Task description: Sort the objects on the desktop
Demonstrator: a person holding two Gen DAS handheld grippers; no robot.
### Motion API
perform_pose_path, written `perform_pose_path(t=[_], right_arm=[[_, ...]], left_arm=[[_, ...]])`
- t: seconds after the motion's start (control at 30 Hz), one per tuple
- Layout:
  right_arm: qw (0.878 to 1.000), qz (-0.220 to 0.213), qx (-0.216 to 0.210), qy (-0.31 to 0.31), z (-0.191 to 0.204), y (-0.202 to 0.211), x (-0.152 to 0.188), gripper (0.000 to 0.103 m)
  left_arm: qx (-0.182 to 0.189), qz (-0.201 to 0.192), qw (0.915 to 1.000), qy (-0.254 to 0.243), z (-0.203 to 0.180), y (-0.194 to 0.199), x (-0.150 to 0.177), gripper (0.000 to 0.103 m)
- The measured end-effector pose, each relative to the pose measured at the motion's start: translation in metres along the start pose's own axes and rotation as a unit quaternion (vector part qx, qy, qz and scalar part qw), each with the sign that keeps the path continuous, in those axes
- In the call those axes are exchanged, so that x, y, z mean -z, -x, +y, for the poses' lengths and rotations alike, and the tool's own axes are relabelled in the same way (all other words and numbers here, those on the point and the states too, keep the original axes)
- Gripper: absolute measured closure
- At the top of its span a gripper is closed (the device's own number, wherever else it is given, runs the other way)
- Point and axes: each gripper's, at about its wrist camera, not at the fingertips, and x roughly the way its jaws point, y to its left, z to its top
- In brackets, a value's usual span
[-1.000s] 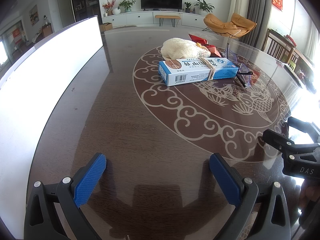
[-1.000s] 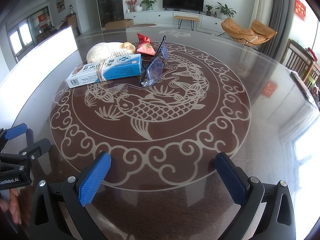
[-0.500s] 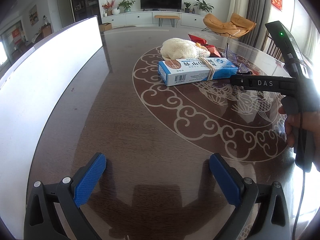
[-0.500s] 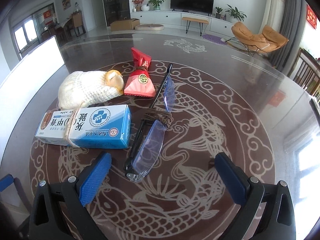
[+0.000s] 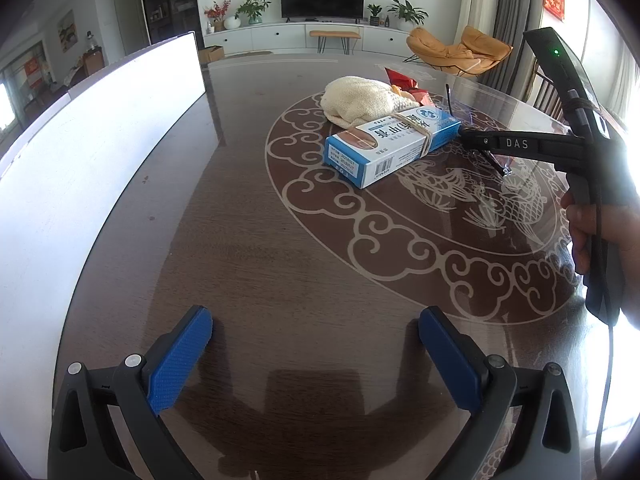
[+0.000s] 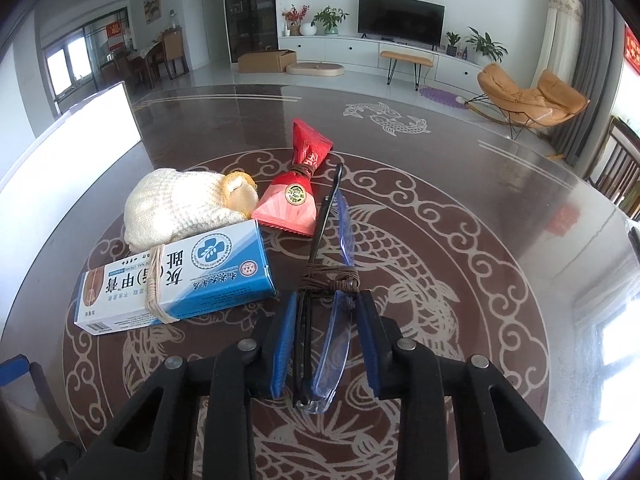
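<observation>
Blue-tinted folded glasses [image 6: 326,280], tied with brown cord, lie on the dark round table [image 6: 460,240]. My right gripper [image 6: 326,320] is closed around their near end, blue pads against both sides. To the left lie a blue and white box [image 6: 176,284] bound with a rubber band, a cream knitted pouch [image 6: 180,204] and a red wrapped packet [image 6: 296,196]. In the left wrist view my left gripper [image 5: 316,344] is open and empty over bare table, well short of the box [image 5: 392,140]. The right gripper's body [image 5: 560,148] reaches in from the right.
A long white panel [image 5: 100,152] stands along the table's left edge. The table's carved fish medallion [image 5: 460,208] lies under the objects. Chairs [image 6: 616,164] stand beyond the table's right side.
My right gripper moved forward to the glasses and its jaws closed from wide open onto them. The left gripper stayed in place, open.
</observation>
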Motion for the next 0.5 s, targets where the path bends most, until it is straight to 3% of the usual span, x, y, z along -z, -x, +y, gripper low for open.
perform_pose_path(t=[0.23, 0.37, 0.5], right_arm=[[0.999, 0.000, -0.020, 0.028, 0.014, 0.011, 0.012, 0.073], [0.996, 0.002, -0.058, 0.069, 0.038, 0.023, 0.029, 0.073], [0.995, 0.003, -0.076, 0.061, 0.045, 0.039, 0.048, 0.074]], left_arm=[[0.000, 0.000, 1.0000, 0.000, 0.000, 0.000, 0.000, 0.000], [0.000, 0.000, 1.0000, 0.000, 0.000, 0.000, 0.000, 0.000], [0.000, 0.000, 1.0000, 0.000, 0.000, 0.000, 0.000, 0.000]])
